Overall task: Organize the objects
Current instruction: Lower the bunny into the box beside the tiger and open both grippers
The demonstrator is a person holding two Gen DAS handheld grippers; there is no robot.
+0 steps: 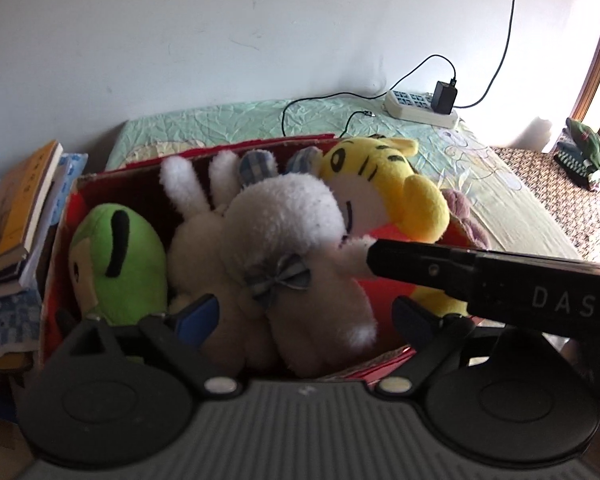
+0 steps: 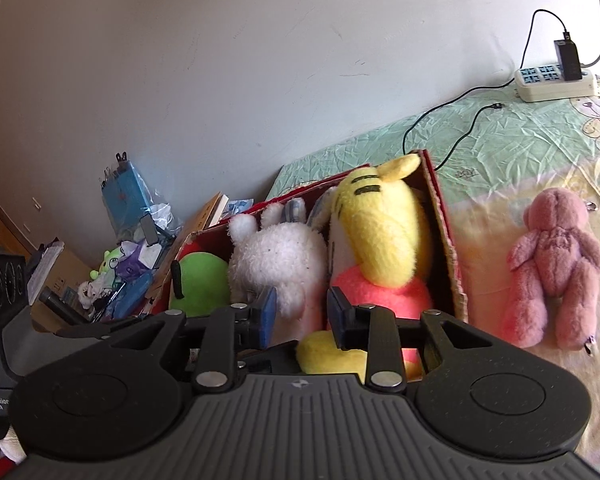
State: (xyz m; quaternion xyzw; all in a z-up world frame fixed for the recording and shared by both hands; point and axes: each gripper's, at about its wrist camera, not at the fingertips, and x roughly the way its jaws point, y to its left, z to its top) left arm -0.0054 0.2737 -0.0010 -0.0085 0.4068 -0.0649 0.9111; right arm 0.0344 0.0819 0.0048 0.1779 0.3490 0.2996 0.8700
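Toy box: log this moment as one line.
red box: green plush, white bunny, yellow tiger inside | pink teddy: on bed beside box | left gripper, right gripper: open, empty

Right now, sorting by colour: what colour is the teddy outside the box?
Pink teddy, clearest in right wrist view.

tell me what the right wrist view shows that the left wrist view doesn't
Only the right wrist view shows the whole pink teddy lying on the bed outside the box, and the floor clutter by the wall. Only the left wrist view shows the green cap at far right. Both show the red box holding the green plush, white rabbit and yellow tiger, and the power strip.
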